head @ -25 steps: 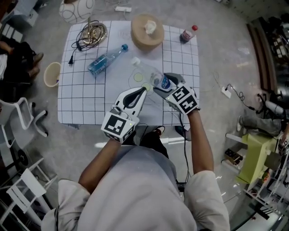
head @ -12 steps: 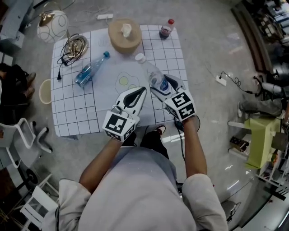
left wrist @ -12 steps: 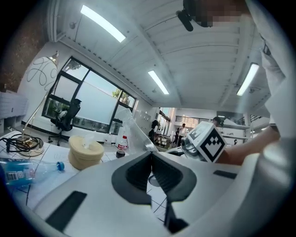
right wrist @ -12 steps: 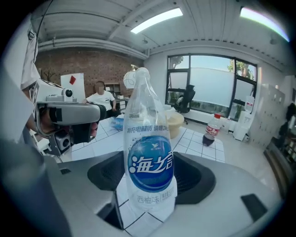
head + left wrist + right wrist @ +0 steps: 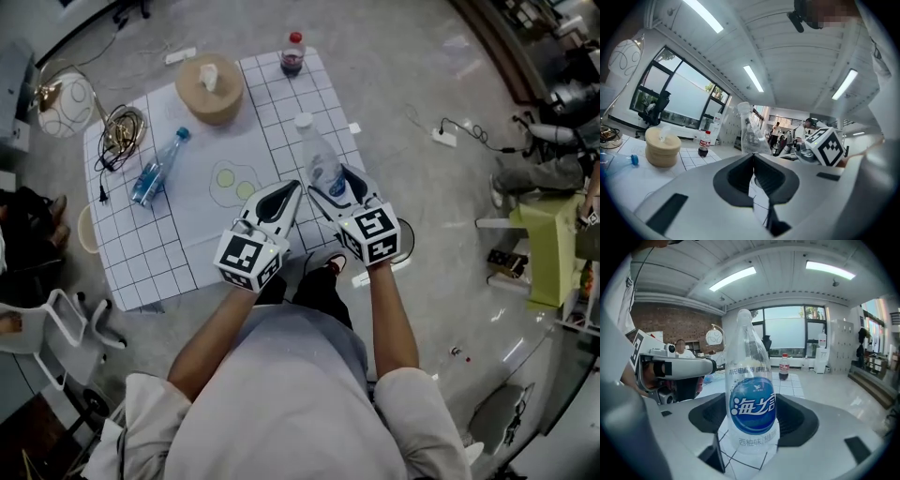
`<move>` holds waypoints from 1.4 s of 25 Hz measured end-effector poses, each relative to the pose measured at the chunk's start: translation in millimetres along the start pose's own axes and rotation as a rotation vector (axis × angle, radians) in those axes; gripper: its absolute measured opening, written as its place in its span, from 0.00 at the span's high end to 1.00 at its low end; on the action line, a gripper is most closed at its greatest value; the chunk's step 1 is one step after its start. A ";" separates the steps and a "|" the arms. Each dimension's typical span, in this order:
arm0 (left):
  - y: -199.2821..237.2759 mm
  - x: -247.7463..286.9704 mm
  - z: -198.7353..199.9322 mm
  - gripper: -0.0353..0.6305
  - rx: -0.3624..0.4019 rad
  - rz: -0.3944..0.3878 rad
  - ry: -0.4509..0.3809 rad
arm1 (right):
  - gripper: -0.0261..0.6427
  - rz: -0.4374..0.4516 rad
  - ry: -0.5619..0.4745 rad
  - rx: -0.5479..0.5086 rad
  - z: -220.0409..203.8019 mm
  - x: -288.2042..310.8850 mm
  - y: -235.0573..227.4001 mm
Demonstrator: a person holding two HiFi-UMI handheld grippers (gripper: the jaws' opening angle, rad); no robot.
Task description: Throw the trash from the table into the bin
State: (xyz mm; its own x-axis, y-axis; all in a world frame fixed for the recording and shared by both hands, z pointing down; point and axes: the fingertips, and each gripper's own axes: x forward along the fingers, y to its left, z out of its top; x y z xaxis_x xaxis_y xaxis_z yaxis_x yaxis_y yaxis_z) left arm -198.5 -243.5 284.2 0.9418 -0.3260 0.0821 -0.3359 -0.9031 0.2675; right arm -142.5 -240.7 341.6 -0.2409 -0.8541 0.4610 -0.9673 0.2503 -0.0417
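Note:
A clear plastic bottle (image 5: 320, 161) with a blue label (image 5: 752, 405) stands upright between the jaws of my right gripper (image 5: 328, 185), which is shut on its lower part. It hangs above the near right edge of the white gridded table (image 5: 281, 112). My left gripper (image 5: 286, 195) sits just to its left, shut, with nothing in it (image 5: 754, 174). In the left gripper view the held bottle (image 5: 749, 133) rises beyond the jaws. A blue-tinted bottle (image 5: 156, 169) lies on the table's left side. A beige bin (image 5: 84, 228) peeks out by the table's left edge.
A round tan tissue holder (image 5: 210, 87) and a small cola bottle (image 5: 292, 53) stand at the table's far side. Coiled cables (image 5: 120, 128) lie at the far left, near a white globe lamp (image 5: 66, 105). A white chair (image 5: 70, 314) is near left; a power strip (image 5: 445, 138) lies on the floor at the right.
The right gripper has carried the clear bottle from over the table's middle to its near right edge. The table has slid left in view. The left gripper stayed shut beside it.

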 end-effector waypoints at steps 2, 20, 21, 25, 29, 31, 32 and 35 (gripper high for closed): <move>-10.6 9.9 -2.9 0.94 0.004 -0.026 0.012 | 0.50 -0.032 -0.023 0.029 -3.6 -13.0 -8.3; -115.0 101.6 -25.7 0.94 0.030 -0.239 0.105 | 0.50 -0.248 -0.149 0.177 -28.6 -121.5 -91.6; -121.3 106.3 -26.9 0.94 0.031 -0.249 0.108 | 0.50 -0.258 -0.154 0.182 -30.6 -127.7 -95.9; -148.3 126.1 -33.2 0.94 0.040 -0.290 0.124 | 0.50 -0.296 -0.170 0.206 -40.8 -155.0 -114.6; -169.7 147.6 -38.5 0.94 0.057 -0.315 0.136 | 0.50 -0.333 -0.184 0.238 -54.8 -182.9 -136.6; -179.9 157.5 -41.7 0.94 0.065 -0.328 0.145 | 0.50 -0.349 -0.195 0.261 -61.9 -196.2 -148.3; -185.8 161.5 -44.2 0.94 0.069 -0.335 0.150 | 0.50 -0.357 -0.198 0.271 -65.8 -202.9 -153.5; -202.5 174.6 -52.2 0.94 0.077 -0.349 0.163 | 0.50 -0.379 -0.202 0.283 -76.2 -220.3 -168.0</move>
State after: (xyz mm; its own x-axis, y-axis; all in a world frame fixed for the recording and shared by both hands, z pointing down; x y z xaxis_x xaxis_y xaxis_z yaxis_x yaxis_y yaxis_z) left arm 34.7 -102.9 294.6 0.9873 0.0478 0.1518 0.0111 -0.9721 0.2343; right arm 79.1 -59.8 314.6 0.1475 -0.9390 0.3108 -0.9665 -0.2036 -0.1565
